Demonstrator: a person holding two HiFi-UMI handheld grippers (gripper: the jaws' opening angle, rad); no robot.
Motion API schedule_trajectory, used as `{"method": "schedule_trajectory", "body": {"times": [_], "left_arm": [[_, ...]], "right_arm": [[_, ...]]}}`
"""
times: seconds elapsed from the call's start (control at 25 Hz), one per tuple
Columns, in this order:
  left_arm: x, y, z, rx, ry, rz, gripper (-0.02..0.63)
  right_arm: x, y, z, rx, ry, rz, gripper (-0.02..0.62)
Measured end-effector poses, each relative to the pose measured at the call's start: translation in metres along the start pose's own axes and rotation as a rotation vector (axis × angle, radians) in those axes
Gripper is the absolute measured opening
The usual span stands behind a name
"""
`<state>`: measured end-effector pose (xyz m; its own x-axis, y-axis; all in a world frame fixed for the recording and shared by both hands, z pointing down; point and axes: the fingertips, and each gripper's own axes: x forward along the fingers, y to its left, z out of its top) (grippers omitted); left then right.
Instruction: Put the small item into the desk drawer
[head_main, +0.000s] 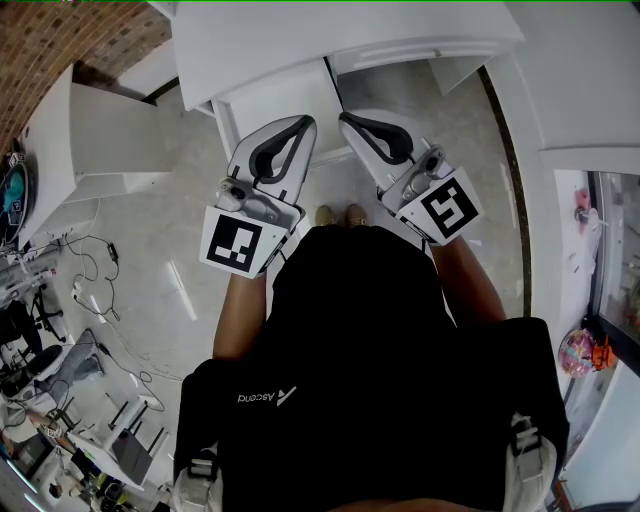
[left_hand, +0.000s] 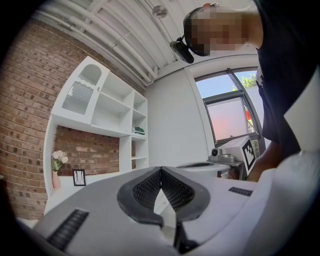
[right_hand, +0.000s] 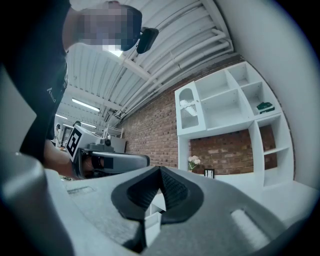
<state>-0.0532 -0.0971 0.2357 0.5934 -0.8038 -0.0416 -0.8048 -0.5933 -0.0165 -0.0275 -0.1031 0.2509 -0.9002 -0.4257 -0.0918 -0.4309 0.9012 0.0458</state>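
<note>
In the head view I hold both grippers side by side at waist height, pointing at a white desk (head_main: 340, 35). A white drawer-like panel (head_main: 265, 100) juts out under the desk edge, just beyond the jaws. My left gripper (head_main: 305, 122) is shut with nothing between its tips, which meet in the left gripper view (left_hand: 161, 169). My right gripper (head_main: 347, 120) is shut and empty too, its tips touching in the right gripper view (right_hand: 160, 169). No small item shows in any view. Each gripper view shows the other gripper beside it.
A white shelf unit (left_hand: 107, 112) stands against a brick wall, with a vase of flowers (left_hand: 57, 165) and a small picture frame (left_hand: 79, 177) on the desk surface. A white cabinet (head_main: 100, 140) stands at the left, with cables (head_main: 95, 280) on the floor beside it. A window (left_hand: 230, 110) is at the right.
</note>
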Motion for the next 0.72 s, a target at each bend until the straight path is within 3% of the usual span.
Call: {"method": "schedule_trajectory", "body": {"times": [0.2,0.72], "left_arm": [[-0.0052,0.0025,-0.0096,0.003,0.042,0.004,-0.002],[-0.0019,0.0017,-0.0014,0.000,-0.005,-0.015,-0.002]], "right_arm": [[-0.0008,-0.0002,-0.0011,0.002,0.005,-0.001,0.000],[-0.0004,0.0011,-0.0059,0.007,0.006,0.004,0.000]]}}
